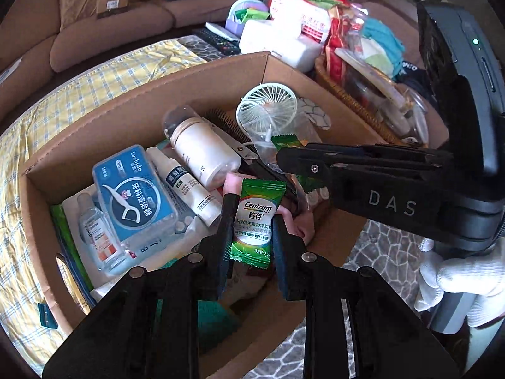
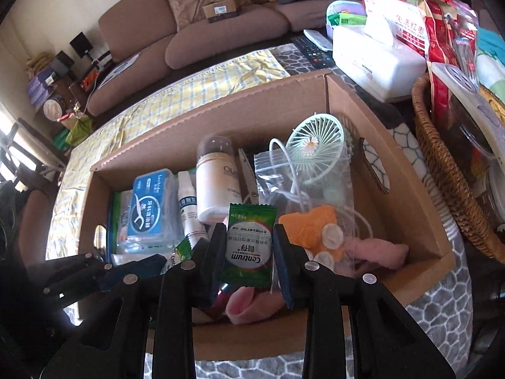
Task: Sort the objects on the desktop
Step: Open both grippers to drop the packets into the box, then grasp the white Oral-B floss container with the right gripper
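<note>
A: Over the near edge of the cardboard box [image 2: 221, 117], both tongs clamp one green Centrum sachet apiece. Left tongs [image 1: 249, 221] grip theirs [image 1: 254, 221] by its side edges, label upright. Right tongs [image 2: 249, 246] pinch the second sachet [image 2: 249, 246], label upside down.

B: Noted. Below the sachets?

A: Pink cloth [image 2: 378, 252], then the zip bag [image 2: 274, 173] with white cable. Mid box: floss pick case [image 1: 135, 192], small spray bottle [image 1: 186, 183], white bottle [image 1: 202, 151]. Far corner: mint handheld fan [image 1: 268, 107]. Beyond the box: tissue pack [image 2: 375, 63] and wicker basket [image 2: 442, 164] on the counter.

B: Risks?

A: The foil is slick and held only at the edges; a twist of the wrist could slip a sachet out crooked. The two tongs hang close together over one box, so they may knock each other. A sachet dropped blind could slide under the cloth or bag, hard to find again.
</note>
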{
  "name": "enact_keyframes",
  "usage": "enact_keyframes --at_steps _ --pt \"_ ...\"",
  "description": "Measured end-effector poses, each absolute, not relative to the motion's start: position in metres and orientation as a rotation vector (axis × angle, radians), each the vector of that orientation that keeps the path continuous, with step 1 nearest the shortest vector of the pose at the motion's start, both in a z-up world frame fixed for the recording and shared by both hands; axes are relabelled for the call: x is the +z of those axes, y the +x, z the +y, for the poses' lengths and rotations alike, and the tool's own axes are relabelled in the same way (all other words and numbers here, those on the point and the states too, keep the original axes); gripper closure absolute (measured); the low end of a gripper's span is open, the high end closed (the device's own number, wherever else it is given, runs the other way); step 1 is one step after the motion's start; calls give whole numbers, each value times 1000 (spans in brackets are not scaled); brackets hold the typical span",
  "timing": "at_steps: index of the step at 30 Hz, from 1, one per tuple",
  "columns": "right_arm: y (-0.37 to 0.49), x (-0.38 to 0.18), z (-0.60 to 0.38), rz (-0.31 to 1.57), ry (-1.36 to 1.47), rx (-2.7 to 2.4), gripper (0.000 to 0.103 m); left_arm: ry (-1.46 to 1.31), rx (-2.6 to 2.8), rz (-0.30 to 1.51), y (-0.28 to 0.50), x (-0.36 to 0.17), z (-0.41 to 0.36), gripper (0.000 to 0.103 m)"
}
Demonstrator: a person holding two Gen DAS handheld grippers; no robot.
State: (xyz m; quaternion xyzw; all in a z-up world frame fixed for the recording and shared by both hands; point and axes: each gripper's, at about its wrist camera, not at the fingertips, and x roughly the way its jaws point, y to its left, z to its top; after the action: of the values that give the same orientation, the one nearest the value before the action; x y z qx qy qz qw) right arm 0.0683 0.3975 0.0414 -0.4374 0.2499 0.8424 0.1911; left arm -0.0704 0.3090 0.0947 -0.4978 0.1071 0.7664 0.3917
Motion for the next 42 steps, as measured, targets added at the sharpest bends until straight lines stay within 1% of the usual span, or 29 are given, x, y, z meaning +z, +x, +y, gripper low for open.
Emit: enact_keyframes --at_steps 1,3,4,5,10,12,15,16,17,18,20,22,24,25,26,27,28,29,32,35,38,42 --pt "67 39 400 719 -1237 2366 71 -1274 1941 264 -73 94 312 79" --pt "67 34 405 781 -1252 2359 64 -1288 1940 254 -76 93 315 75" --pt "69 33 408 808 -1243 2353 56 -1294 1935 254 -76 92 315 68" --pt "71 34 409 826 -1227 2354 55 -1297 1939 260 -76 92 315 63" --pt "88 49 408 827 -1145 2389 55 -1261 1985 236 -78 112 290 63" --pt "96 58 404 810 -1118 2398 55 -1227 2020 208 -78 128 267 63" --pt "105 78 392 810 -1068 2452 55 -1162 2078 165 -76 155 219 59" --pt "106 84 384 806 -1059 2474 55 -1140 2103 162 -75 163 201 52" --pt "107 91 376 795 -1051 2497 55 -1117 2132 164 -74 169 182 42" --pt "106 98 366 782 -1045 2524 55 -1102 2165 171 -72 174 163 35" --pt "102 109 344 757 -1041 2579 54 -1091 2232 188 -69 179 126 11" --pt "94 118 318 734 -1049 2635 51 -1093 2282 191 -64 177 91 0" --pt "85 123 289 709 -1056 2689 47 -1125 2287 156 -61 170 59 0" --pt "81 125 274 701 -1052 2719 42 -1145 2289 132 -59 165 43 0" --pt "77 126 260 698 -1040 2751 32 -1163 2293 104 -56 160 28 0" --pt "73 127 246 696 -1027 2781 26 -1180 2294 74 -53 156 15 0" --pt "69 126 232 702 -1019 2812 15 -1194 2295 45 -50 151 3 0" --pt "65 125 219 715 -1021 2838 11 -1207 2301 16 -48 147 -8 0" --pt "54 112 181 733 -1070 2866 11 -1245 2323 -39 -46 136 -35 0" --pt "46 90 141 687 -1114 2886 12 -1255 2356 -73 -48 129 -55 0" --pt "41 61 106 590 -1113 2871 14 -1265 2371 -96 -55 121 -65 0" --pt "31 25 82 458 -1022 2773 17 -1260 2390 -91 -70 113 -65 0"
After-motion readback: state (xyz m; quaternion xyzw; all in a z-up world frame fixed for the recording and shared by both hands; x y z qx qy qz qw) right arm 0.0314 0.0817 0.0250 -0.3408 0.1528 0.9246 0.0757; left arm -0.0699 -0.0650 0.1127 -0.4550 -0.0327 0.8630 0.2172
